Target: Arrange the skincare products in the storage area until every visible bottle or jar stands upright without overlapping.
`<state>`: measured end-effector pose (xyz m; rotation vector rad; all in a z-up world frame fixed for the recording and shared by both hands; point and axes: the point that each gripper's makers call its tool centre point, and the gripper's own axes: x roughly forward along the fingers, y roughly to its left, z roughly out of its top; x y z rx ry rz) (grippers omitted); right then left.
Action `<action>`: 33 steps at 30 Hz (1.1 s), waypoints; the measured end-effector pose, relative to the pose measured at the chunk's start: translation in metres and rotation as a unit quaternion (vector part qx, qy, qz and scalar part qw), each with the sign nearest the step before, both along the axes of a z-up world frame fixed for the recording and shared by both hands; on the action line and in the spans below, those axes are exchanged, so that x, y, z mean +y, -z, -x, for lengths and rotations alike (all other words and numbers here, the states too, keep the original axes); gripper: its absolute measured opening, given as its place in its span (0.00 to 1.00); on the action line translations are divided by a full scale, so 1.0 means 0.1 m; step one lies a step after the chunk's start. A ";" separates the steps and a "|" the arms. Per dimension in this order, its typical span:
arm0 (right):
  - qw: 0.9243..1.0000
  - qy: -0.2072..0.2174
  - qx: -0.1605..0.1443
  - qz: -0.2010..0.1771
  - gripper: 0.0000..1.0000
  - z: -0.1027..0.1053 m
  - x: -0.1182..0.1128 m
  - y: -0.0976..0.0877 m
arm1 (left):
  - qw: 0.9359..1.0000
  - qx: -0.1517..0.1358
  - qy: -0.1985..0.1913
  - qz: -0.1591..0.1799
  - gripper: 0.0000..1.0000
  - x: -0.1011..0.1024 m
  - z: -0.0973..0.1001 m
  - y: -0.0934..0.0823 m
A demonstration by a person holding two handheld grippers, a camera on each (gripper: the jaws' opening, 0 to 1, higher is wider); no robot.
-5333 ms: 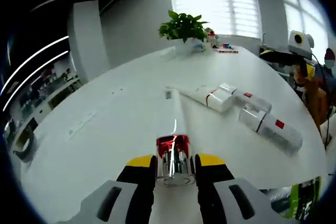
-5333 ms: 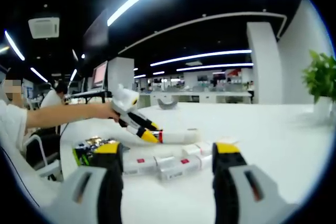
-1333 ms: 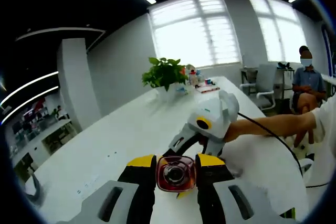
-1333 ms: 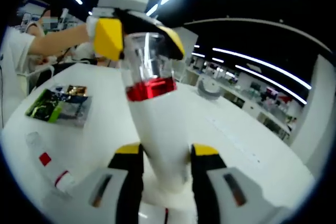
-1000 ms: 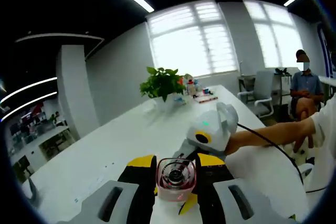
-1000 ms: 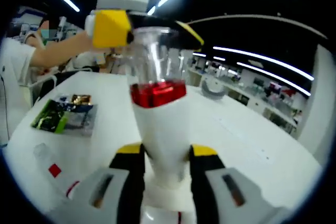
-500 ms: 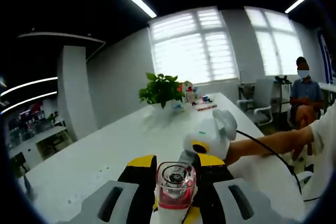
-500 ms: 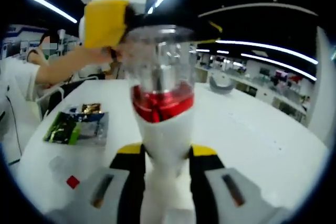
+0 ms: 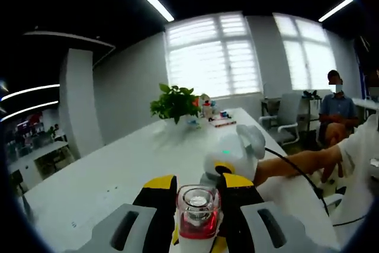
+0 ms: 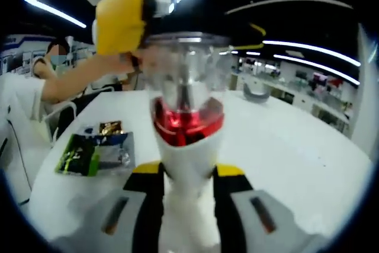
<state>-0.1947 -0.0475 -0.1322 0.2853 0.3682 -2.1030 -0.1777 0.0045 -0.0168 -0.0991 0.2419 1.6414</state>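
Progress is judged to be early, with one product in hand and none yet seen standing free. A white skincare bottle (image 10: 185,170) with a red collar and a clear cap (image 10: 185,66) is held upright between both grippers over the white tabletop (image 10: 296,158). In the right gripper view, the right gripper (image 10: 185,205) is seen pinching the white body low down between its yellow-tipped jaws, while the left gripper (image 10: 127,13) is clamped on the clear cap at the top. In the left gripper view, the cap (image 9: 197,202) is looked at from above, gripped between the jaws of the left gripper (image 9: 197,197), and the right gripper (image 9: 232,155) lies just beyond it, held by a person's arm (image 9: 296,161). Whether the bottle's base rests on the tabletop cannot be told, since it is hidden by the jaws. A green packet (image 10: 95,149) lies on the tabletop toward its near edge, and a potted plant (image 9: 174,103) stands toward the far end. Setting this bottle down upright and releasing it appears still to be done, and any other products would still have to be stood up apart from one another.
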 end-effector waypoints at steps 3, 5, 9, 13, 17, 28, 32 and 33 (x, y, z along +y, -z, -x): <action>1.000 0.002 0.000 -0.001 0.31 -0.02 -0.04 -0.01 | 1.000 0.001 0.004 -0.001 0.28 -0.03 -0.02 0.00; 1.000 0.003 -0.008 0.000 0.31 -0.05 -0.08 -0.01 | 1.000 -0.005 0.008 -0.003 0.28 -0.05 -0.07 0.01; 1.000 -0.001 -0.014 0.003 0.30 -0.09 -0.11 -0.02 | 1.000 -0.005 0.019 -0.001 0.28 -0.06 -0.15 0.01; 1.000 0.002 -0.009 -0.014 0.30 -0.14 -0.09 -0.03 | 1.000 -0.005 0.026 -0.004 0.28 -0.11 -0.19 0.01; 1.000 -0.002 -0.004 -0.023 0.30 -0.21 -0.10 -0.03 | 0.999 -0.015 0.031 -0.017 0.28 -0.18 -0.28 0.01; 0.999 0.006 -0.027 -0.033 0.30 -0.37 -0.27 -0.02 | 0.998 -0.029 0.053 -0.029 0.28 -0.35 -0.52 0.03; 0.999 0.014 -0.025 -0.038 0.30 -0.39 -0.27 -0.02 | 0.997 -0.026 0.063 -0.037 0.28 -0.38 -0.53 0.03; 0.999 0.019 -0.022 -0.041 0.30 -0.39 -0.27 -0.02 | 0.996 -0.028 0.068 -0.047 0.28 -0.38 -0.54 0.02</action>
